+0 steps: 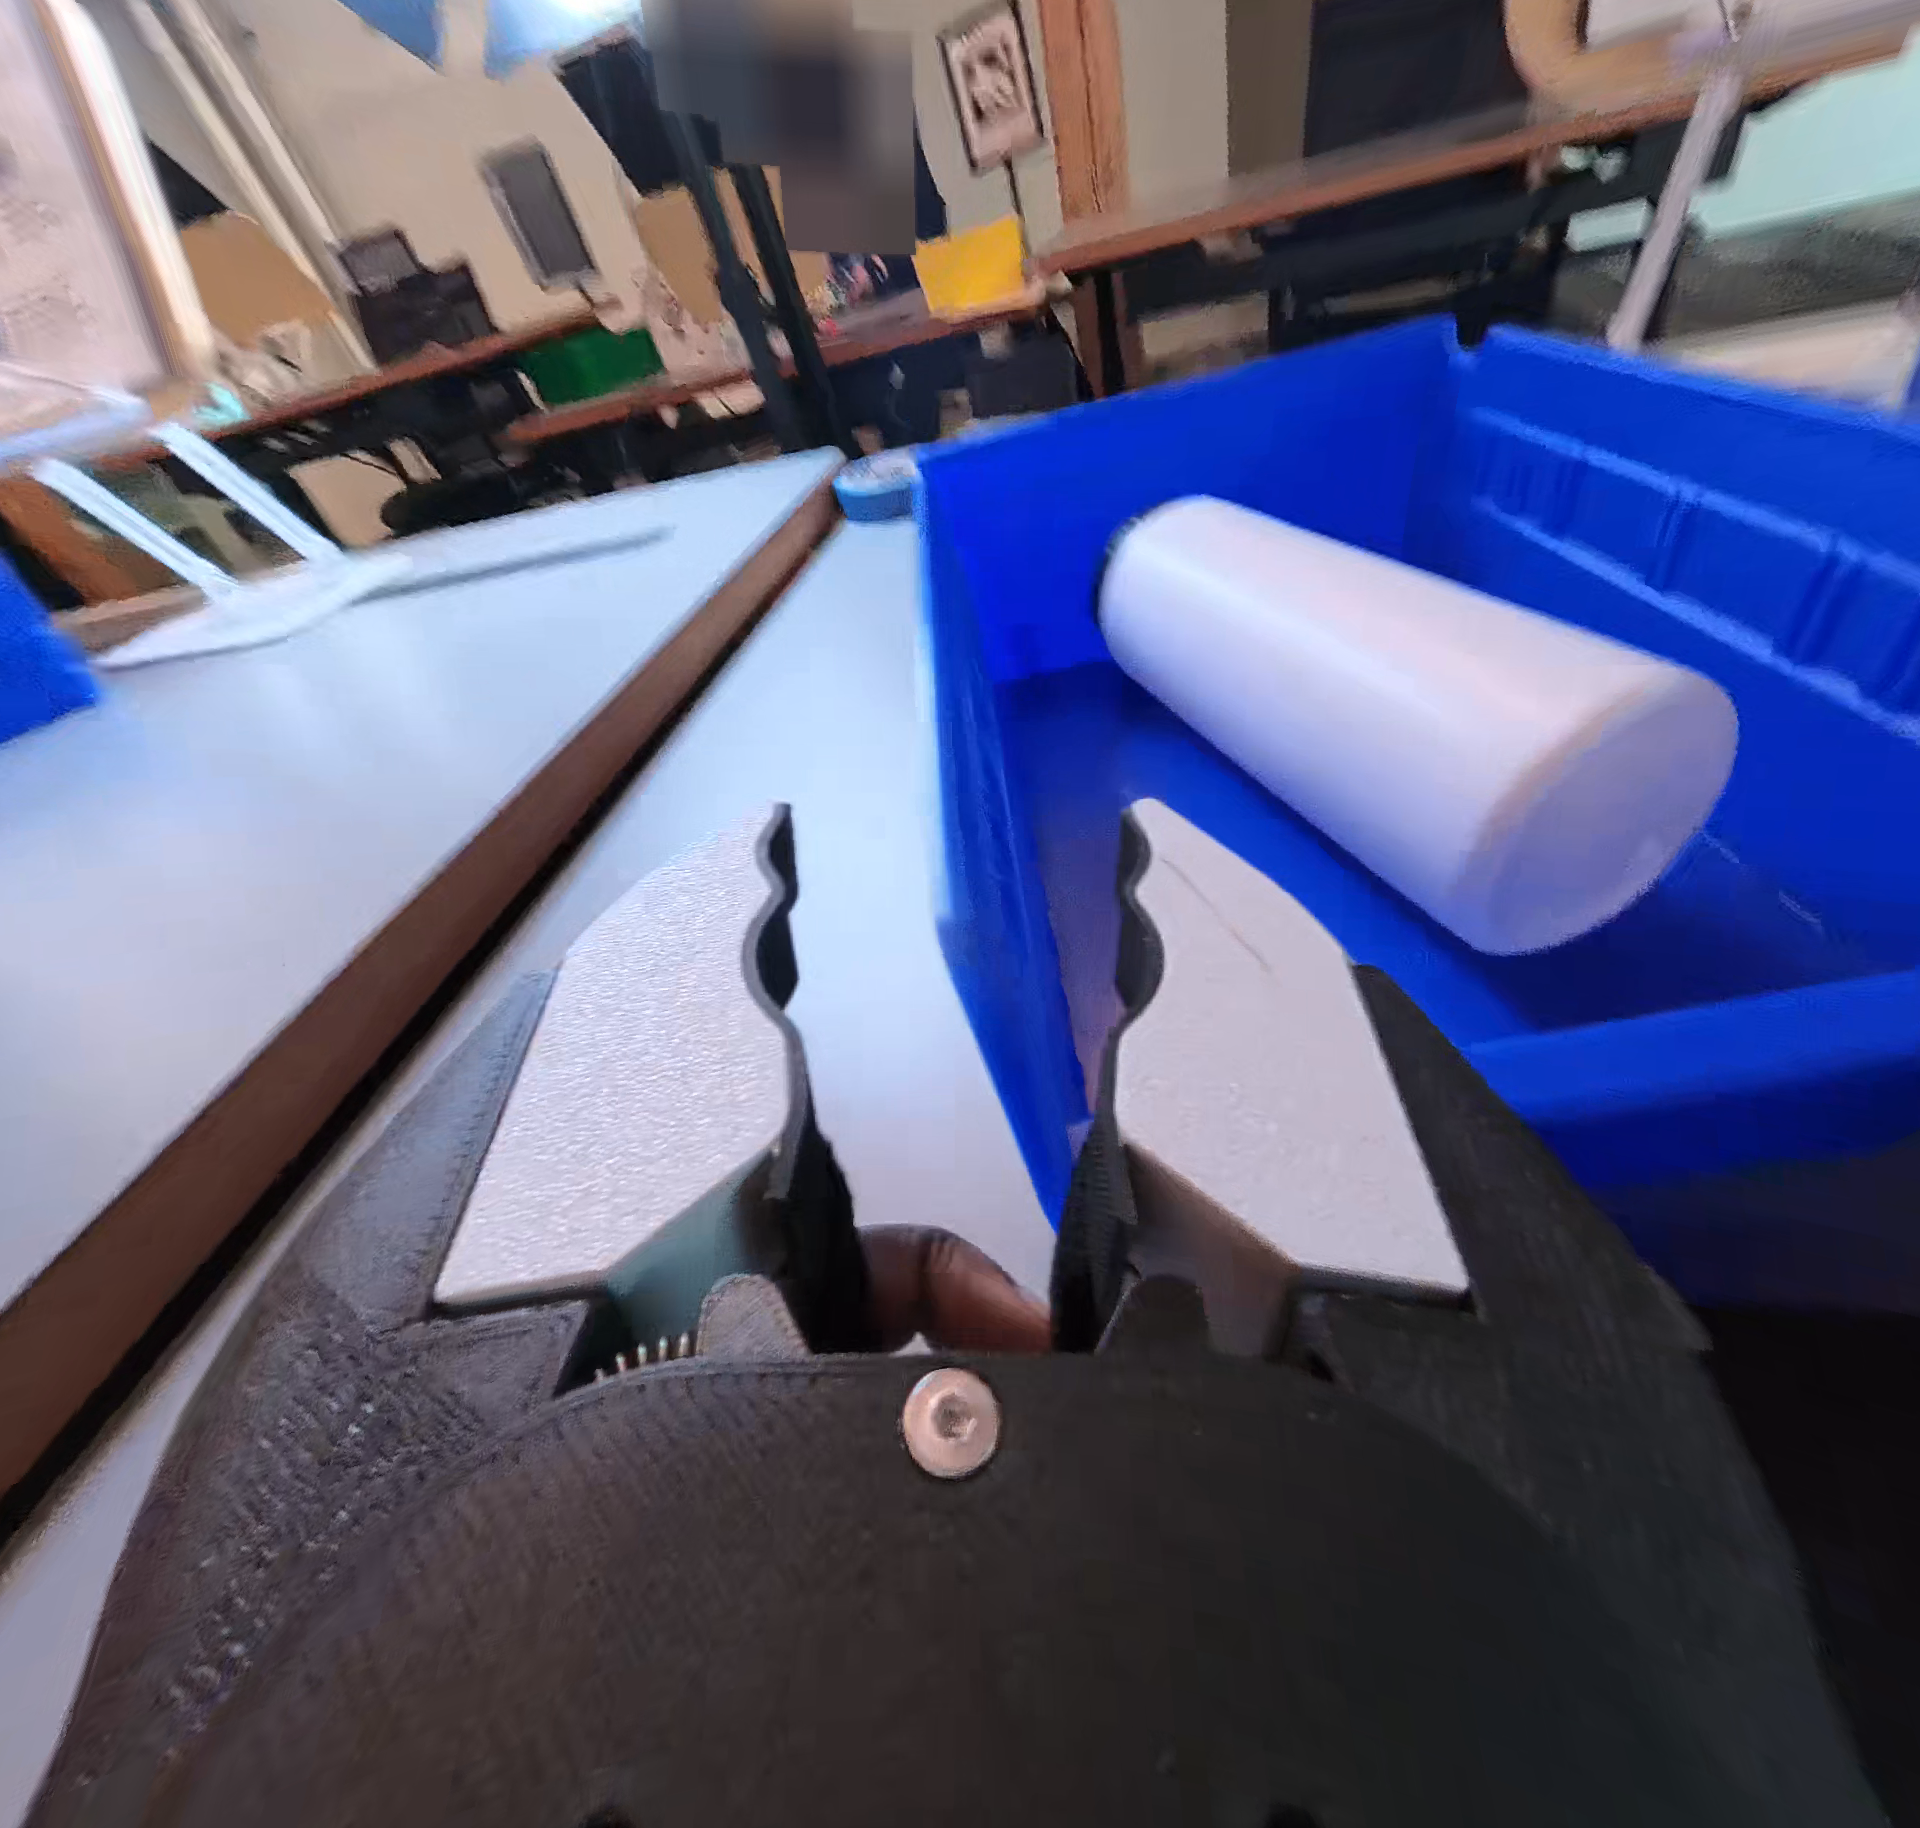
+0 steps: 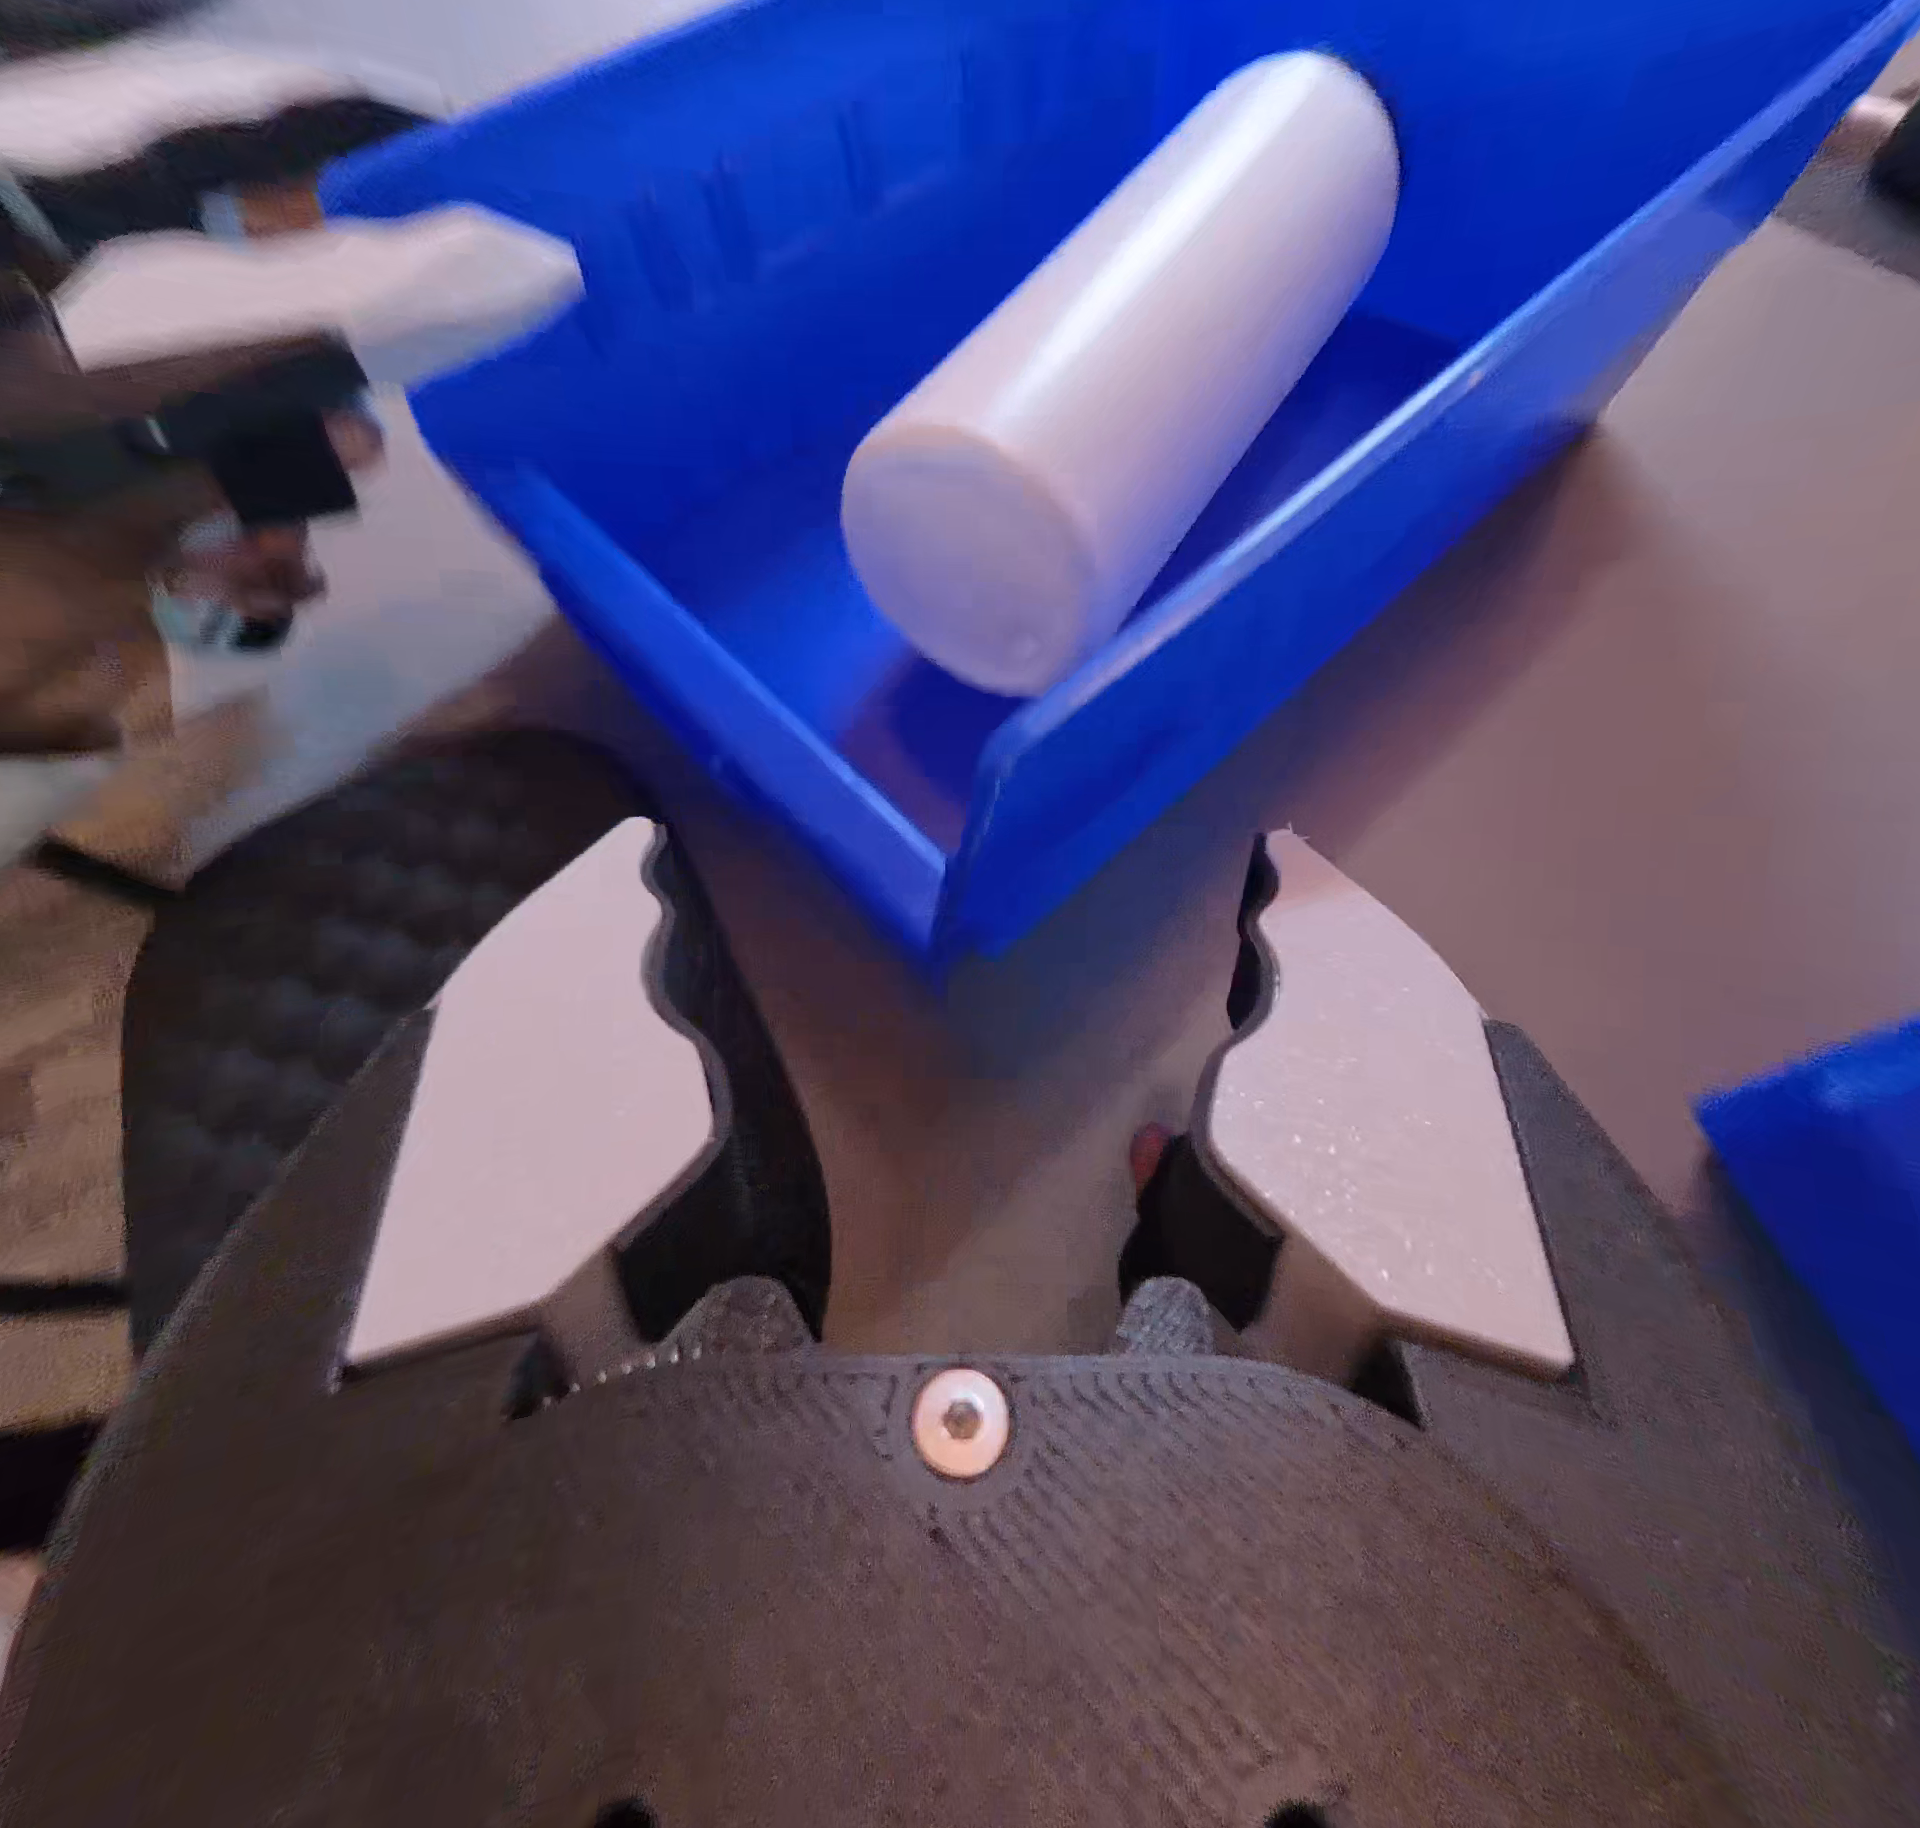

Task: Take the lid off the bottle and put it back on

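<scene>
Left wrist view: the left claw (image 1: 961,833) stands open and empty, its two toothed fingers spread over the grey worktop (image 1: 312,843) with the near corner of a blue plastic bin (image 1: 1714,1061) between and just past the right finger. The white bottle (image 1: 1403,718) lies on its side on the bin floor, ahead and to the right of the claw. Its long axis runs diagonally, one flat end pointing toward the camera's right, the other, with a rounded shoulder, toward the bin's far left corner. The blur hides any seam, so I cannot tell which end carries the lid. A roll of blue tape (image 1: 873,490) sits on the worktop beyond the bin.

Right wrist view: the right claw (image 2: 961,848) is likewise open and holds nothing, hovering above and just short of the bin's (image 2: 1351,656) near corner. The bottle (image 2: 1122,365) lies straight ahead, its long axis almost in line with the claw's reach, a flat end facing the camera and resting near the bin's right wall. The left claw (image 2: 416,292) shows blurred at the bin's left rim.

Judging by this, the right claw sits nearer the close end and faces it head-on, so it would have to come over the rim and turn across the axis to clasp the body; the left would reach sideways over the wall.
</scene>
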`<state>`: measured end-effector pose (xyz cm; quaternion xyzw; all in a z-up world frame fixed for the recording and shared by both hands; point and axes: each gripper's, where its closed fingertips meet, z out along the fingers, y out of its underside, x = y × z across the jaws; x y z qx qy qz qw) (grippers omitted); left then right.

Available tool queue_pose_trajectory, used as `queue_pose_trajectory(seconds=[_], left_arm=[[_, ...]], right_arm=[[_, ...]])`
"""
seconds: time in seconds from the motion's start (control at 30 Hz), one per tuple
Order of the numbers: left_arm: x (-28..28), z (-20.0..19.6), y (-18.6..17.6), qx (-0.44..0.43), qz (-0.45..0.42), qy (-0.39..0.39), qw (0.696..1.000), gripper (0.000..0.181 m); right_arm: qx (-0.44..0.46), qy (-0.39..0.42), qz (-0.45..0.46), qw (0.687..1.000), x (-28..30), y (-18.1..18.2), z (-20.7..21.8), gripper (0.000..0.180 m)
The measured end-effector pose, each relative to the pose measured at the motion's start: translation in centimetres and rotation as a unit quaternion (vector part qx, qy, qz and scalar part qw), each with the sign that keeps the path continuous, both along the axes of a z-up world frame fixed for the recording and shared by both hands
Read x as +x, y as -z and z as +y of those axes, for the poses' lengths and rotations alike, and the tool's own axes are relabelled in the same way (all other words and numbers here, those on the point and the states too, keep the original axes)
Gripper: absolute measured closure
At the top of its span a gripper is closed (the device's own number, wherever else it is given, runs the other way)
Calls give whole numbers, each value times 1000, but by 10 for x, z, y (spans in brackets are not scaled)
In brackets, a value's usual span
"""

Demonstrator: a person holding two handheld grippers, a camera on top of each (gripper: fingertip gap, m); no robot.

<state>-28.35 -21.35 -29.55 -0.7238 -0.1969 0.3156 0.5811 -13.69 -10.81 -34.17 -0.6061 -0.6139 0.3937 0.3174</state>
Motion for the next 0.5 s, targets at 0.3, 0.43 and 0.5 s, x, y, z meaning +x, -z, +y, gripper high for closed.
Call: queue_pose_trajectory(seconds=[0.3, 0.43, 0.5], left_arm=[[113, 45, -45, -4, 128, 247, 961, 128], [128, 71, 22, -214, 96, 317, 919, 124], [121, 71, 50, -305, 99, 320, 892, 125]], right_arm=[[330, 88, -143, 929, 105, -22, 138, 101], [405, 66, -317, 855, 141, 21, 186, 111], [432, 35, -387, 814, 163, 39, 195, 137]])
